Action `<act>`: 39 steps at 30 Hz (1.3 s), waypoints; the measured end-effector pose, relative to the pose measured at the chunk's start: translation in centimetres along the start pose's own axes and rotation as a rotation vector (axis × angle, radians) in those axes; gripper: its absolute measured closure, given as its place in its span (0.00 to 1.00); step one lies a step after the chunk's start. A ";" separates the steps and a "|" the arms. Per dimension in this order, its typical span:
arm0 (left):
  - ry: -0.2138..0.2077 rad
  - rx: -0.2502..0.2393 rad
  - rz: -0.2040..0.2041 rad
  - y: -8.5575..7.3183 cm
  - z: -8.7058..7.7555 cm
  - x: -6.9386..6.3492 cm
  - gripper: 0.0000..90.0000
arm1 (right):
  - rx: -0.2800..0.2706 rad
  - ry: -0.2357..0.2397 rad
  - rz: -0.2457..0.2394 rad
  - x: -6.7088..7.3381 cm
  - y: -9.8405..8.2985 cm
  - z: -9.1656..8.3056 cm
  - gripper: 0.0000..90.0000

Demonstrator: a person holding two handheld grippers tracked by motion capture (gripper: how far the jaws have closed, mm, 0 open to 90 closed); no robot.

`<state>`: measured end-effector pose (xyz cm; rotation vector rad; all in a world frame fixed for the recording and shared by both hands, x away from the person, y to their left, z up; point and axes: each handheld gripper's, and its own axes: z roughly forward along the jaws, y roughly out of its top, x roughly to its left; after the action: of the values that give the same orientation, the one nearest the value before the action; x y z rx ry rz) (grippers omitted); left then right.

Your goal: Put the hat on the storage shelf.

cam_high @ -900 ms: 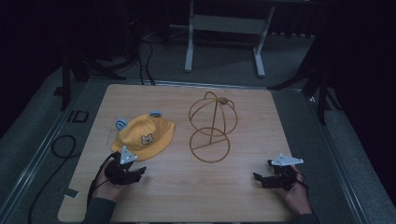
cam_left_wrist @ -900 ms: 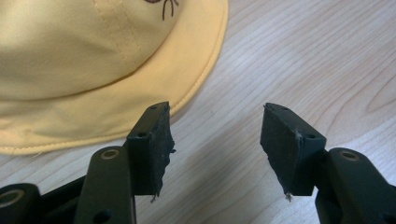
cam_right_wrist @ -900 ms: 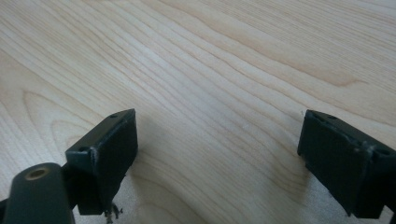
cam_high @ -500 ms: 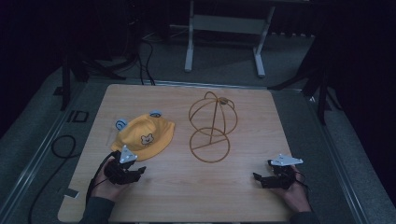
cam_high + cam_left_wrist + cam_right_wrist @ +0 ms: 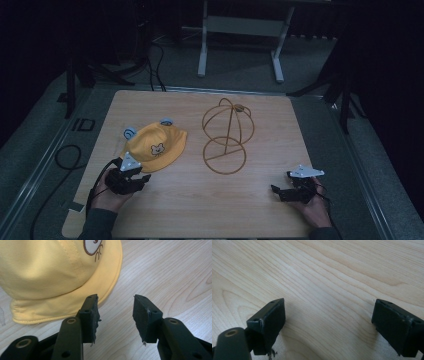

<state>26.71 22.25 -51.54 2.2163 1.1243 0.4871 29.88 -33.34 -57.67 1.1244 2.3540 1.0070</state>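
Observation:
A yellow bucket hat [image 5: 155, 146] with a bear face and small blue ears lies on the left half of the wooden table [image 5: 190, 200]. Just in front of its brim is my left gripper [image 5: 142, 179], open. In the left gripper view the hat [image 5: 55, 272] sits close ahead, and its brim edge runs just past the left fingertip of the left gripper [image 5: 116, 312], with bare wood between the pads. Near the front right of the table my right gripper [image 5: 276, 192] stands open and points left. In its own view the right gripper [image 5: 328, 322] has bare wood between its pads.
A brown wire hat stand [image 5: 227, 137] with a ring base and a domed cage top stands at the table's middle, right of the hat. A black cable [image 5: 65, 160] loops on the floor to the left. A white frame's legs [image 5: 202, 50] stand behind the table.

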 end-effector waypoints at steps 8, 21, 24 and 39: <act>-0.009 -0.014 -0.011 0.2 -0.5 0.3 0.61 | -0.001 -0.003 0.002 0.0 0.0 0.0 0.13; -0.029 -0.002 0.050 1.6 -1.7 1.0 0.60 | -0.001 -0.003 0.003 0.0 0.0 0.0 0.13; -0.037 -0.006 0.056 1.8 -1.9 1.2 0.60 | -0.001 -0.003 0.003 0.0 0.0 0.0 0.13; -0.092 -0.012 0.142 4.2 -3.8 2.6 0.55 | -0.001 -0.003 0.003 0.0 0.0 0.0 0.13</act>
<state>28.60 23.68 -45.80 2.2944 0.9183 0.4440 29.87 -33.31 -57.68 1.1286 2.3501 1.0068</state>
